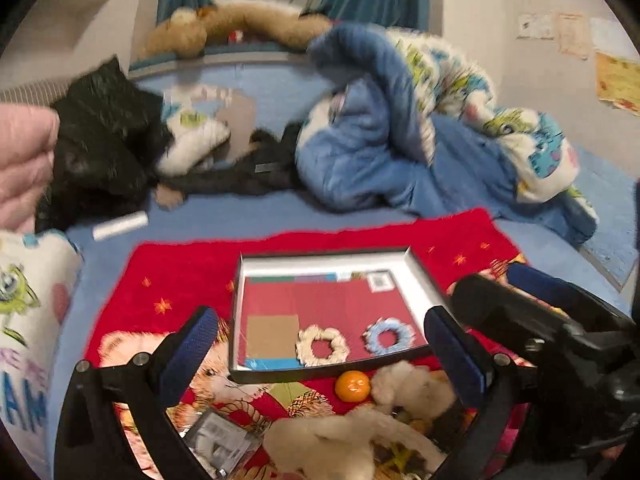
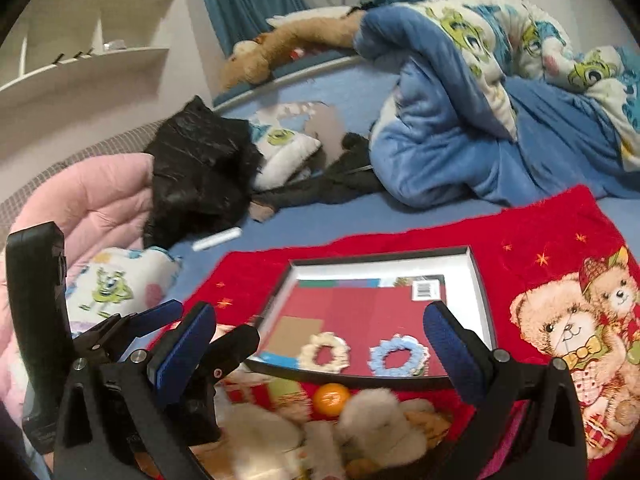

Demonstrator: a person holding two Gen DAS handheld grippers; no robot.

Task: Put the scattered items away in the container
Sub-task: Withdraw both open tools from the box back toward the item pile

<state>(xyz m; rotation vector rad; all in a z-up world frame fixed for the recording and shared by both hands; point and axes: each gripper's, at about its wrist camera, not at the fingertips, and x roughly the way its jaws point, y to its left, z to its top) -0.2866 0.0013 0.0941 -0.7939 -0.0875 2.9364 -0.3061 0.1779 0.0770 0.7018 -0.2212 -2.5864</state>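
Observation:
A shallow black-rimmed box (image 1: 320, 258) (image 2: 380, 258) lies on a red blanket (image 1: 192, 272) (image 2: 540, 224). Inside it lie a cream scrunchie (image 1: 322, 346) (image 2: 325, 350) and a blue scrunchie (image 1: 388, 336) (image 2: 398, 354). In front of the box lie a small orange (image 1: 352, 386) (image 2: 331, 398), a cream fluffy toy (image 1: 412, 390) (image 2: 376, 416) and a grey packet (image 1: 218, 442). My left gripper (image 1: 320, 344) is open and empty above these items. My right gripper (image 2: 320, 344) is open and empty beside it.
A rumpled blue duvet (image 1: 380, 140) (image 2: 460, 140), a black garment (image 1: 104, 136) (image 2: 200, 172), a pillow (image 1: 24, 320) (image 2: 116, 284), a white tube (image 1: 120, 226) (image 2: 218, 239) and a pink quilt (image 2: 92, 200) lie on the bed.

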